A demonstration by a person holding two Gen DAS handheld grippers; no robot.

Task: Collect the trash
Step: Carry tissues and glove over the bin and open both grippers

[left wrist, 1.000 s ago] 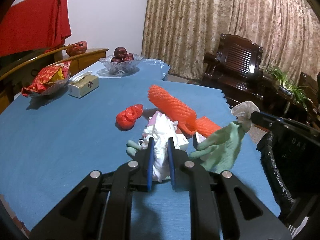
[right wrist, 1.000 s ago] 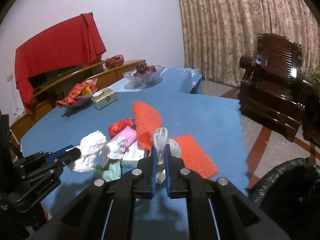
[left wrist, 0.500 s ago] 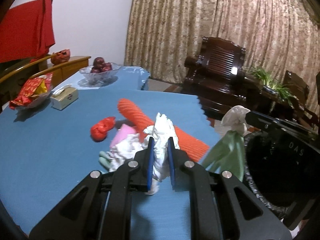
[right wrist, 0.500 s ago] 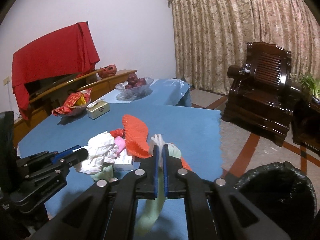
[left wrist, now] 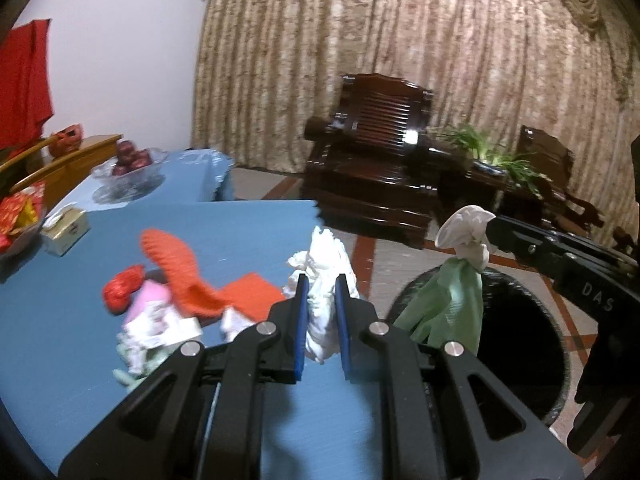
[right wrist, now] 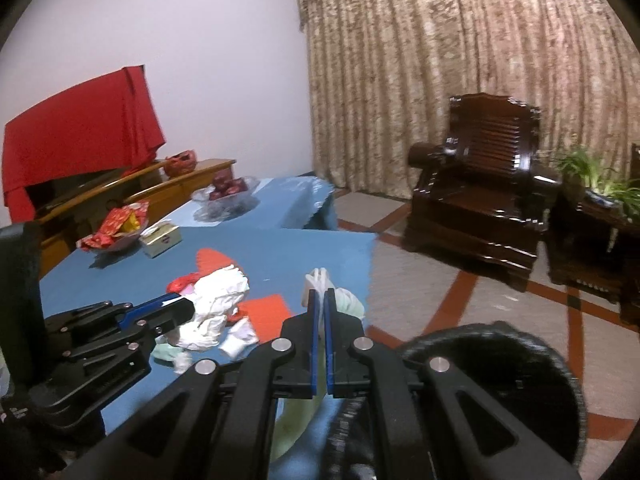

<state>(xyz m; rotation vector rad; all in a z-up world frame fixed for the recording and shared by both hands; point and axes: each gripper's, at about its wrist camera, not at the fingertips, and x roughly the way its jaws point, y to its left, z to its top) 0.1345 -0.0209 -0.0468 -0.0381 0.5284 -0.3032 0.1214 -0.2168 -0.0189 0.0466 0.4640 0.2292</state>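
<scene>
My left gripper (left wrist: 321,282) is shut on a crumpled white tissue wad (left wrist: 326,256), held above the blue table's right edge (left wrist: 280,208). My right gripper (right wrist: 321,296) is shut on the white knot of a pale green plastic bag (right wrist: 350,300). In the left wrist view that bag (left wrist: 446,308) hangs over the rim of a black-lined trash bin (left wrist: 520,320). On the table lie an orange foam net (left wrist: 172,258), a red crumpled wrapper (left wrist: 122,286) and a pink packet (left wrist: 150,300). The left gripper (right wrist: 188,308) with its tissue (right wrist: 218,304) also shows in the right wrist view.
A glass fruit bowl (left wrist: 128,168), a tissue box (left wrist: 66,228) and a dish of red packets (right wrist: 116,224) stand at the table's far left. A dark wooden armchair (left wrist: 376,160) and a potted plant (left wrist: 500,160) stand beyond the bin (right wrist: 500,380), before the curtain.
Both grippers have risen and swung right, from over the trash pile toward the bin. The tissue and the green bag have come off the table with them.
</scene>
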